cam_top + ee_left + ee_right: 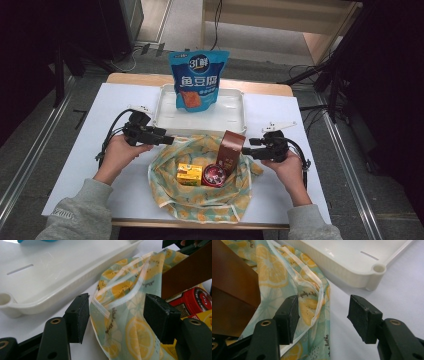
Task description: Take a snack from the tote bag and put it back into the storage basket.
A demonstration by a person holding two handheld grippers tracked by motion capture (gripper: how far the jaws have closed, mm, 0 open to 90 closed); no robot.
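Observation:
A lemon-print bag lies open on the white mat, holding a yellow box, a red can and an upright brown box. My left gripper is at the bag's left rim. In the left gripper view the gripper stands open with the bag's edge between the pads, untouched. My right gripper is at the right rim beside the brown box. In the right gripper view it is open, with the bag's rim just inside its left pad and the brown box at the left.
A white tray sits behind the bag, and a blue snack pouch stands upright in it. The tray's corner lies close ahead of the right gripper. The white mat covers the wooden table, with floor rails on both sides.

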